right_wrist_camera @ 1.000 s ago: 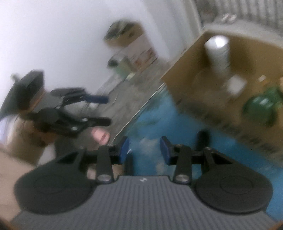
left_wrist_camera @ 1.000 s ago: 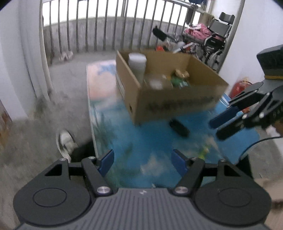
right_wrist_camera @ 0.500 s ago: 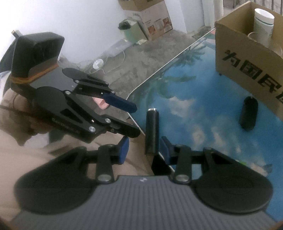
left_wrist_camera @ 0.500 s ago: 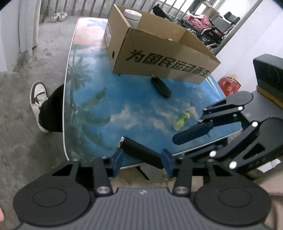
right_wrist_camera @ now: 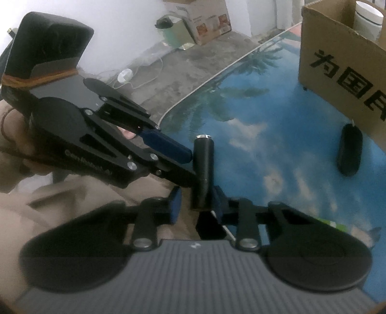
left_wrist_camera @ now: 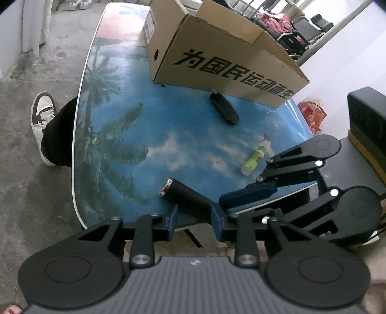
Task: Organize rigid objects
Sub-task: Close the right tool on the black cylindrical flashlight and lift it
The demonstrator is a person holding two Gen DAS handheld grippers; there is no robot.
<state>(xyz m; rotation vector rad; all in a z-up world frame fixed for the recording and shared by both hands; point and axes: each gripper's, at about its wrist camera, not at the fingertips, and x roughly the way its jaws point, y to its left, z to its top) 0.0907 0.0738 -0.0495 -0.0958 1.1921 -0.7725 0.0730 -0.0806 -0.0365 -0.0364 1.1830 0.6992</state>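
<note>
A black cylinder with a silver end cap (left_wrist_camera: 184, 194) lies at the table's near edge, and it also shows in the right wrist view (right_wrist_camera: 203, 169). My left gripper (left_wrist_camera: 193, 223) is open with the cylinder's near end between its fingers. My right gripper (right_wrist_camera: 196, 207) is open around the same cylinder from the other side. A black oval case (left_wrist_camera: 224, 108) and a small green bottle (left_wrist_camera: 254, 158) lie on the blue table (left_wrist_camera: 135, 135). A cardboard box (left_wrist_camera: 224, 60) with printed characters stands at the back, holding a white cup (right_wrist_camera: 368, 18).
The table's rounded near edge is right under both grippers. A person's leg and a sneaker (left_wrist_camera: 42, 116) are left of the table. Boxes and a kettle (right_wrist_camera: 168, 29) sit on the floor by the wall. Wheelchairs (left_wrist_camera: 301, 31) stand behind the box.
Both grippers have come down from the box to the table's near edge and closed in on the black cylinder from both sides. Their fingers now stand around it.
</note>
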